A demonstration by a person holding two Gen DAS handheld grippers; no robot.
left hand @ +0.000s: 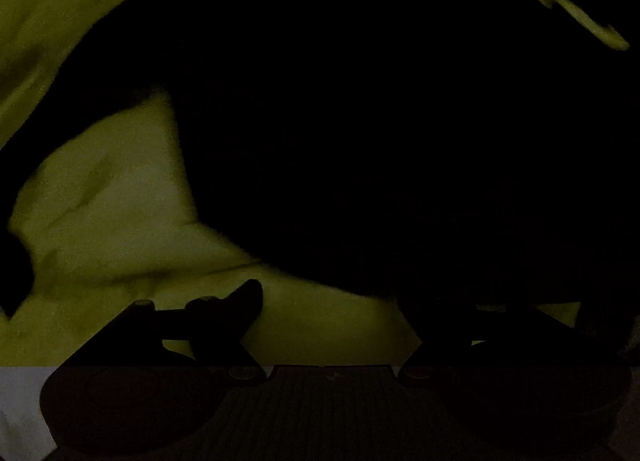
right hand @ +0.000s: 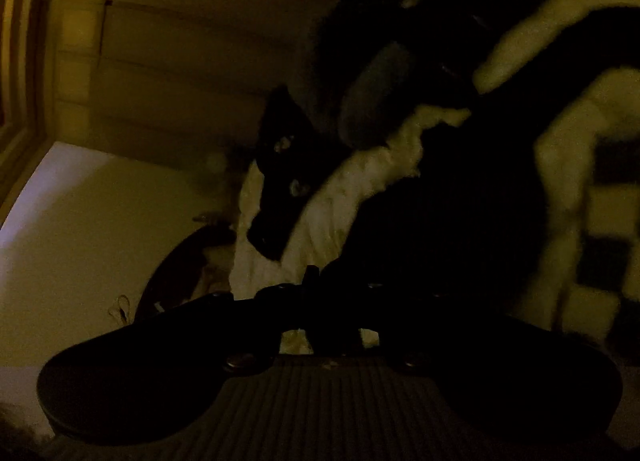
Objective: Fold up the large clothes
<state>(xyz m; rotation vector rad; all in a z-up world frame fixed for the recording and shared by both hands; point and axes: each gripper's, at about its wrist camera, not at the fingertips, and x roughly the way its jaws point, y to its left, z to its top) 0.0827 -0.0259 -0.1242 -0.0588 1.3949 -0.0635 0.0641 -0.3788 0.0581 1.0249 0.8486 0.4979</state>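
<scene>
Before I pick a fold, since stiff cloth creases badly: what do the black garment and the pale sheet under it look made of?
Black garment: soft matte cloth, possibly fleecy, since its edge looks fuzzy; too dark for weave. Pale sheet: thin woven fabric, matte, with soft wrinkles.

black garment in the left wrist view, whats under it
The black garment lies over a yellow-green sheet, which shows at its left edge and below it near the left gripper. Whatever sits beneath the garment's middle is covered and too dark to tell.
</scene>
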